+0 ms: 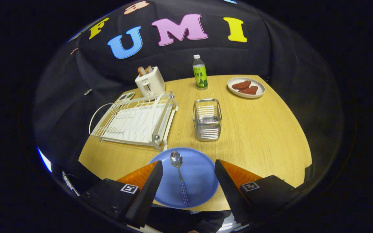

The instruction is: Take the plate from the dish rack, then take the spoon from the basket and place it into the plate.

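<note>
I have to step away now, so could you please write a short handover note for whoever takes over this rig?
Gripper: open, holding nothing, its fingers either side of the round blue plate.
Plate: on the wooden table, out of the white wire dish rack.
Metal spoon with checked handle: lies in the plate, bowl toward the steel mesh basket.
Done: plate taken, spoon placed.
Left: nothing apparent; just draw the gripper back.

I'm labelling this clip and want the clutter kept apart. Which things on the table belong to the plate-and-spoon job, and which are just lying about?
Job things: blue plate, between the open gripper fingers; spoon lying in it; dish rack; metal basket.

Lying about: toaster with toast; bottle; white dish of food; phone behind the rack.
</note>
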The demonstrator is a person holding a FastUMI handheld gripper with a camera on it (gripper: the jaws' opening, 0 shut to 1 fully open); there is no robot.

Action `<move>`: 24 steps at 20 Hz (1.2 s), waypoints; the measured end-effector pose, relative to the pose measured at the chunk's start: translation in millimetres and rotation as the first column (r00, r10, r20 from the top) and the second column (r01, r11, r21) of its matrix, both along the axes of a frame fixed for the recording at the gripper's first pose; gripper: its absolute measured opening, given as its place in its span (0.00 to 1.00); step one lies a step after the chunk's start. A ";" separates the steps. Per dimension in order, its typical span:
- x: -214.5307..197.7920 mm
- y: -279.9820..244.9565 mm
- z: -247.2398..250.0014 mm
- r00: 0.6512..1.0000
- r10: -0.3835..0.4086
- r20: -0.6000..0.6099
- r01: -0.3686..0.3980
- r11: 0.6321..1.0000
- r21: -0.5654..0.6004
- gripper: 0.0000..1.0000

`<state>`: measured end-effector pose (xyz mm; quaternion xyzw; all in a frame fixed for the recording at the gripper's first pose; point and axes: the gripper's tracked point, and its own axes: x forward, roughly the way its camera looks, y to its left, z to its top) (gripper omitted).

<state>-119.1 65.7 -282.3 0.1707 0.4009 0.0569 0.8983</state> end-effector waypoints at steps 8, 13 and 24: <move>54.3 -56.1 93.9 0.977 -0.018 0.211 0.028 0.999 -0.041 0.99; 64.9 -84.0 127.6 0.956 0.019 0.292 0.007 0.996 -0.090 0.98; 71.8 -128.9 189.3 0.896 0.111 0.429 -0.025 0.979 -0.201 0.99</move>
